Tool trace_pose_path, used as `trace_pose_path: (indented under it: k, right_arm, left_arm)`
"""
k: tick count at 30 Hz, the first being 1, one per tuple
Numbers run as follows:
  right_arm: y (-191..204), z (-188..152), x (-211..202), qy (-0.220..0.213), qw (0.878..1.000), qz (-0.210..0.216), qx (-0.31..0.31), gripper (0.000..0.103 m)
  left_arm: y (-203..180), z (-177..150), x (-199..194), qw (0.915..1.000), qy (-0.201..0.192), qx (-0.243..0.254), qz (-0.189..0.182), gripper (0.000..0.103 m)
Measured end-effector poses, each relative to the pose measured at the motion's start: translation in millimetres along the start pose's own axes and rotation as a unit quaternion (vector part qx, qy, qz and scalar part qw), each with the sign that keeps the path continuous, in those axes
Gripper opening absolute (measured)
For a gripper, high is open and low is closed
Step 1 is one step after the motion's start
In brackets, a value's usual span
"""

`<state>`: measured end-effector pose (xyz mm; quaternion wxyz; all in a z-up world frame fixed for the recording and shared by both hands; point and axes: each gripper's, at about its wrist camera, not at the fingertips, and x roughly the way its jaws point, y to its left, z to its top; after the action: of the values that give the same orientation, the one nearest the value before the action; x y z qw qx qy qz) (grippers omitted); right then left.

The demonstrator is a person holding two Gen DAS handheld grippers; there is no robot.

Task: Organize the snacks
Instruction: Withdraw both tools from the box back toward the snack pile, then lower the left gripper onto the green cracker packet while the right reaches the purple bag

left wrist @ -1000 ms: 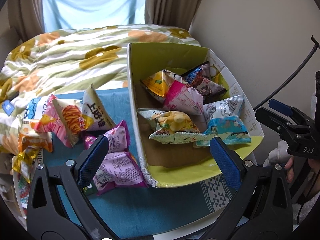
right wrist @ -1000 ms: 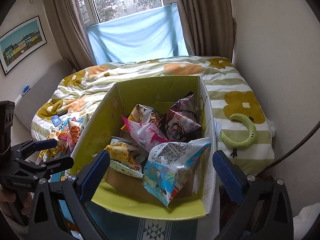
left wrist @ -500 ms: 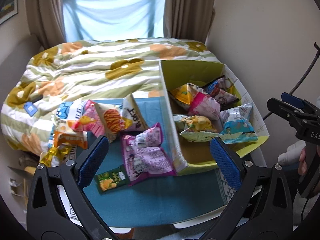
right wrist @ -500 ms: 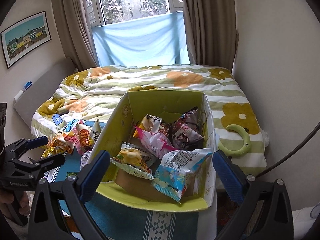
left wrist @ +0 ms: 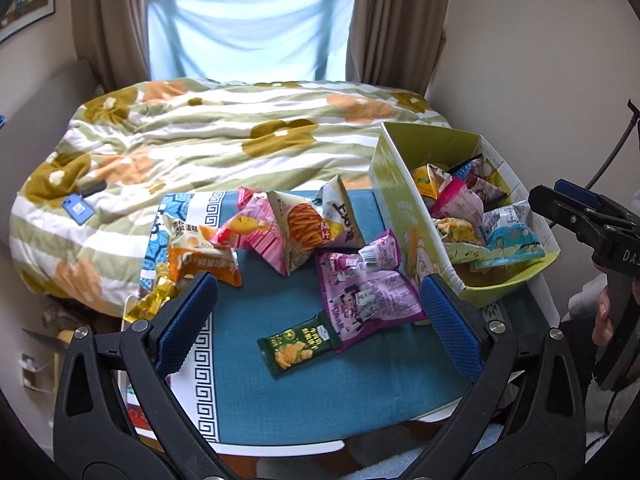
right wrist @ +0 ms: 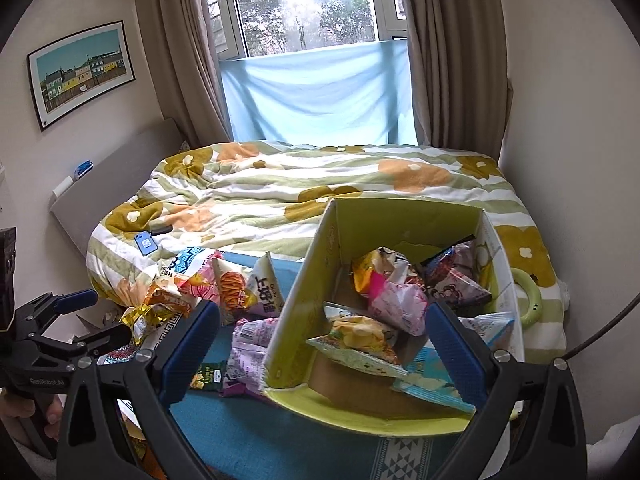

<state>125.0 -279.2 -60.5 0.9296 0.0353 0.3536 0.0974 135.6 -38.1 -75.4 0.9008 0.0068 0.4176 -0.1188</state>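
The left gripper (left wrist: 318,312) is held with jaws spread wide, nothing between them, above a purple foil snack bag (left wrist: 368,284) and a small dark green snack packet (left wrist: 298,346) lying on the teal cloth-covered table (left wrist: 320,396). The right gripper (right wrist: 322,346) is likewise released, over the yellow-green cardboard box (right wrist: 296,312) where several packets are piled.

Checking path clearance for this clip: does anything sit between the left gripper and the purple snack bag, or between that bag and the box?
Nothing visible blocks the open left gripper from the purple bag. The bag lies right against the box, whose tall side wall it must clear; the box's top is open.
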Motion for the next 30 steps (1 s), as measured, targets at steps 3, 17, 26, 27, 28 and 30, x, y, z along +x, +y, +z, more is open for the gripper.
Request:
trace_pose_path:
  k: [3, 17, 26, 27, 28, 30]
  right_arm:
    - [24.6, -3.6, 5.8, 0.003, 1.0, -0.006, 0.012, 0.102]
    - [112.9, -41.5, 48.4, 0.048, 0.992, -0.069, 0.091, 0.102]
    - [128.0, -87.9, 73.5, 0.077, 0.976, -0.106, 0.176, 0.102]
    - [126.7, -93.8, 76.7, 0.082, 0.974, -0.108, 0.184, 0.102]
    - [124.8, -99.8, 80.5, 0.087, 0.972, -0.109, 0.191, 0.102]
    - [121.5, -110.2, 88.0, 0.092, 0.969, -0.109, 0.203, 0.102]
  left_arm:
    - [20.6, -1.3, -1.4, 0.9997, 0.008, 0.018, -0.016, 0.1]
    - [87.6, -20.6, 42.9, 0.982, 0.077, 0.123, -0.121, 0.1]
    - [67.6, -51.6, 101.3, 0.9557, 0.122, 0.207, -0.17, 0.1]
    - [64.1, -56.2, 108.5, 0.9528, 0.125, 0.215, -0.175, 0.1]
    - [60.4, -60.9, 116.0, 0.95, 0.128, 0.223, -0.177, 0.1]
    - [52.7, -70.9, 130.6, 0.945, 0.132, 0.241, -0.178, 0.1]
